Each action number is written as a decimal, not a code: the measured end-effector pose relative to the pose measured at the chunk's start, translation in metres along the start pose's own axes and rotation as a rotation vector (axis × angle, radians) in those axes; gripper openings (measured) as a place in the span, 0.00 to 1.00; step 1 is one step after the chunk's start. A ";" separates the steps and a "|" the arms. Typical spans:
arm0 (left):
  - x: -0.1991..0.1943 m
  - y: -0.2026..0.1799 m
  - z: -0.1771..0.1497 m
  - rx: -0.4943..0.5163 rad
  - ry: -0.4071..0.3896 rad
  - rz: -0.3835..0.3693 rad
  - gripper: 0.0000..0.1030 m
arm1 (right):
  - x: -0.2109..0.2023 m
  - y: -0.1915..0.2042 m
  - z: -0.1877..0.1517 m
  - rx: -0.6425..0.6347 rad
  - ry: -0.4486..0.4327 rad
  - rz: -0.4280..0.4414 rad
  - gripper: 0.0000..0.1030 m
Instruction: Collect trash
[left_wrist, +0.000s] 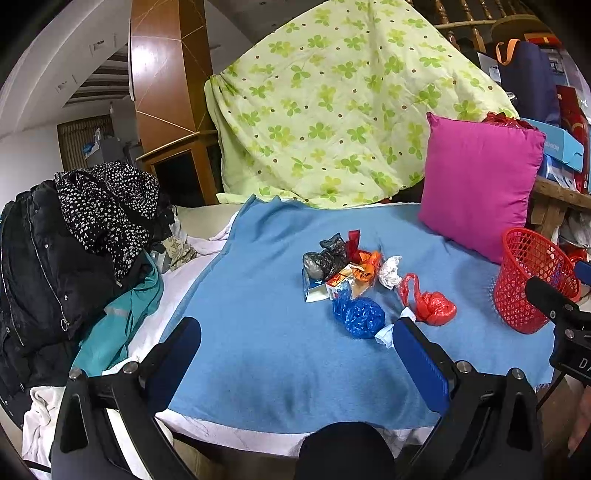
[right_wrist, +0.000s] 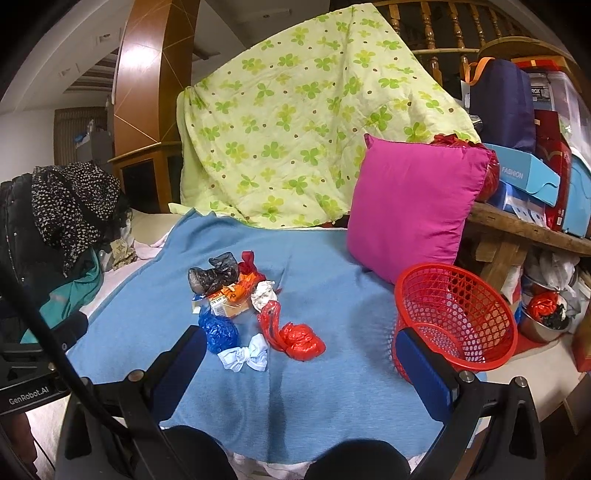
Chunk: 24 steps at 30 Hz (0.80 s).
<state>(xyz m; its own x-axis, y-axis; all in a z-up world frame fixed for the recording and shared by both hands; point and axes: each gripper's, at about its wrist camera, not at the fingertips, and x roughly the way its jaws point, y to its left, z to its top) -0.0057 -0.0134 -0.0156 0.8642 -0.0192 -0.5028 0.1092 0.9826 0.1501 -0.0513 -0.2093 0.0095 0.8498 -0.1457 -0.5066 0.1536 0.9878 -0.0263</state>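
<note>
**Trash heap on a blue blanket, both tongs empty**

Only the right wrist view shows the red mesh basket's (right_wrist: 456, 321) open mouth, tipped toward the camera; in the left view it is half cut off. The trash pile (left_wrist: 354, 280) (plastic bags, crumpled paper, a small carton) sits mid-blanket, left of the basket. Left gripper (left_wrist: 297, 354) and right gripper (right_wrist: 301, 365) gape wide, holding nothing. Bare blue blanket (left_wrist: 258, 350) lies before them. A pink cushion (right_wrist: 413, 206) stands behind.
</note>
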 end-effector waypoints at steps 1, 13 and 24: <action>0.002 0.000 0.000 -0.001 0.002 0.001 1.00 | 0.001 0.000 0.000 0.000 0.001 0.002 1.00; 0.016 0.004 -0.004 -0.008 0.030 -0.001 1.00 | 0.012 0.007 -0.001 -0.019 0.012 0.009 1.00; 0.034 0.002 -0.003 -0.008 0.060 -0.007 1.00 | 0.026 0.001 0.001 -0.016 0.024 0.002 1.00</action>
<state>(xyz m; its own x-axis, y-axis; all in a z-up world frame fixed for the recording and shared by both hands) 0.0222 -0.0116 -0.0354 0.8326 -0.0149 -0.5537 0.1109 0.9839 0.1403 -0.0288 -0.2119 -0.0028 0.8377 -0.1423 -0.5272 0.1437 0.9889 -0.0387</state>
